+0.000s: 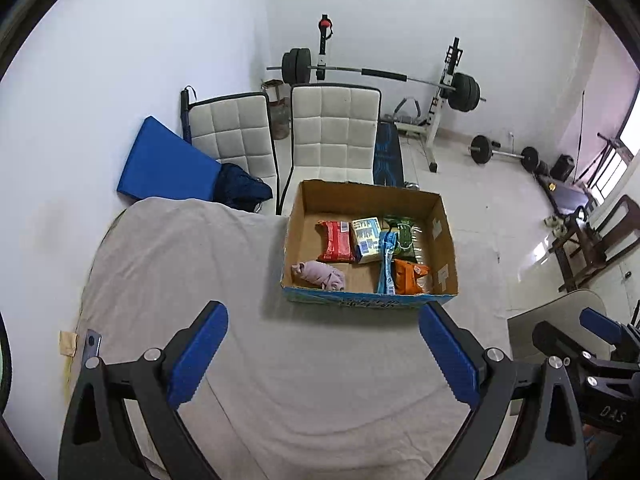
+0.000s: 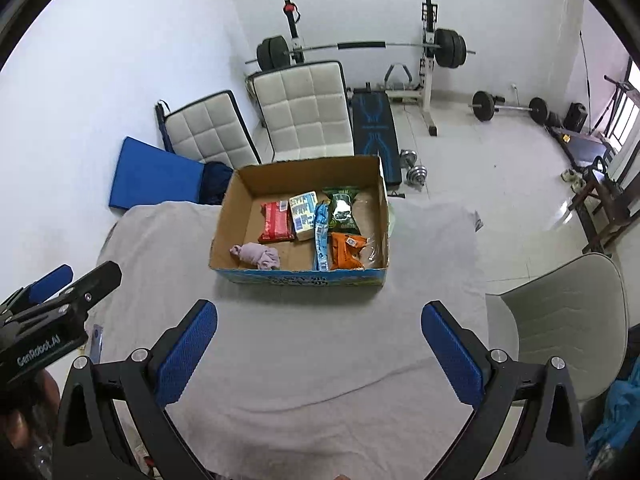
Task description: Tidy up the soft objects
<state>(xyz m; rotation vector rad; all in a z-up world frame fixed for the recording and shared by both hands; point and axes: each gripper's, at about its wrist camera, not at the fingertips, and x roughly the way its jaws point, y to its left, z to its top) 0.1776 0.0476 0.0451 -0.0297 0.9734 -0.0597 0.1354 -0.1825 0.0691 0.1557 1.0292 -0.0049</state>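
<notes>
An open cardboard box (image 1: 443,236) (image 2: 236,204) stands on a table under a grey cloth (image 1: 180,260) (image 2: 160,240). In it lie a pink soft cloth bundle (image 1: 320,275) (image 2: 258,256), a red packet (image 1: 335,241) (image 2: 275,222), a yellow-blue packet (image 1: 366,239) (image 2: 305,214), a blue sachet (image 1: 387,264) (image 2: 321,240), a green packet (image 1: 402,232) (image 2: 342,208) and an orange packet (image 1: 410,277) (image 2: 345,252). My left gripper (image 1: 323,356) is open and empty, in front of the box. My right gripper (image 2: 320,350) is open and empty too.
Two white padded chairs (image 1: 336,128) (image 2: 304,112), a blue mat (image 1: 168,164) (image 2: 156,176) and a barbell rack (image 1: 440,92) (image 2: 428,52) stand behind the table. A beige chair (image 2: 560,320) stands at the right. The other gripper shows at each view's edge, the right one (image 1: 592,344) and the left one (image 2: 60,292).
</notes>
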